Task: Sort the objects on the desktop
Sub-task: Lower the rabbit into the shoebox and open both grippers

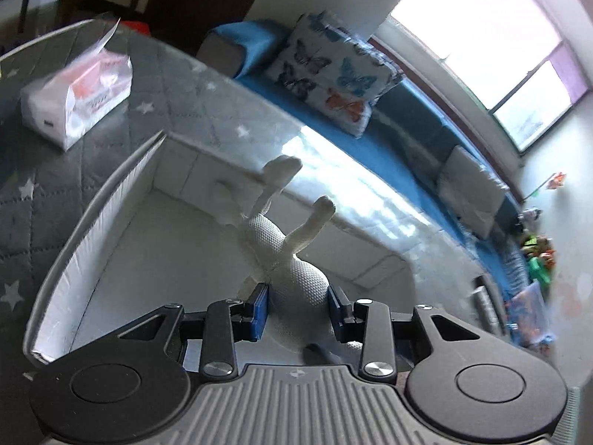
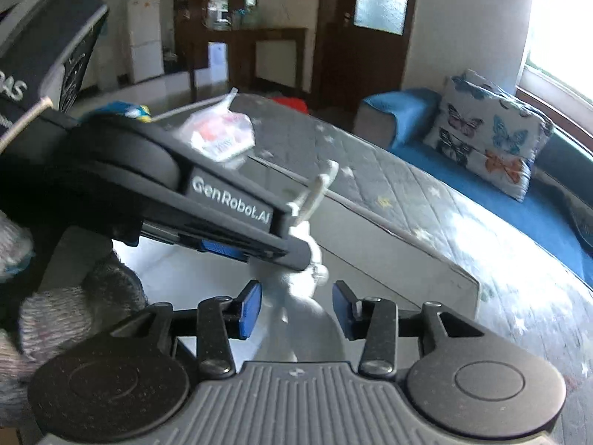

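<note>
A white plush toy (image 1: pixel 296 278) with long ears hangs over a white open box (image 1: pixel 111 200). My left gripper (image 1: pixel 299 309) is shut on the toy's body, with both blue pads pressed into its sides. In the right wrist view the left gripper (image 2: pixel 292 248) reaches in from the left, side on, still holding the toy (image 2: pixel 300 319). The toy's lower part sits between the blue pads of my right gripper (image 2: pixel 297 313). That gripper is open, with a small gap at each pad. A hand in a grey knit glove (image 2: pixel 55 319) holds the left gripper.
The box wall (image 2: pixel 389 259) stands on a grey quilted cover with white stars (image 1: pixel 44 193). A tissue pack (image 1: pixel 78 100) lies at the back left. Beyond the table are a blue sofa (image 1: pixel 389 148) with a butterfly cushion (image 1: pixel 333 74) and a bright window.
</note>
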Demonstrator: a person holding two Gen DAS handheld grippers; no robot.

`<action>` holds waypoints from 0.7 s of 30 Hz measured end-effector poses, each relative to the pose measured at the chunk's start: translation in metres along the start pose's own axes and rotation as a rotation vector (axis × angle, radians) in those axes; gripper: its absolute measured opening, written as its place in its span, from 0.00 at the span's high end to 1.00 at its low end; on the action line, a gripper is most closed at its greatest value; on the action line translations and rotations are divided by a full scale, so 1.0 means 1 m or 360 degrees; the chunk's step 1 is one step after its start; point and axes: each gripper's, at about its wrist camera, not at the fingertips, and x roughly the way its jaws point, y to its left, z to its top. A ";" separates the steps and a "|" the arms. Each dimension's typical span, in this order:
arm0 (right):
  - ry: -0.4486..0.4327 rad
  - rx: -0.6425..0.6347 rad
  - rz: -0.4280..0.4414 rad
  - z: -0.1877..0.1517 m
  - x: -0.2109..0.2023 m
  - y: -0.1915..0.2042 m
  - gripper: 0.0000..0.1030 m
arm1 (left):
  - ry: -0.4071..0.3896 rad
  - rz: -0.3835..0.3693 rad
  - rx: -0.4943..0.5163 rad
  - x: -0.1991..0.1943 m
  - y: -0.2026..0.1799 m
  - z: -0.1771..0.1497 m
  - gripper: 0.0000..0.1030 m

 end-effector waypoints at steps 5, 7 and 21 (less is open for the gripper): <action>0.0037 0.0036 -0.0029 -0.015 0.001 -0.005 0.52 | 0.0032 0.0067 0.0067 0.018 -0.003 -0.008 0.63; 0.0045 0.0047 -0.0032 -0.021 0.000 -0.008 0.52 | 0.0059 0.0110 0.0119 0.027 -0.007 -0.012 0.60; 0.0034 0.0125 0.0041 -0.034 -0.001 -0.015 0.52 | 0.0072 0.0111 0.0155 0.008 -0.015 -0.019 0.58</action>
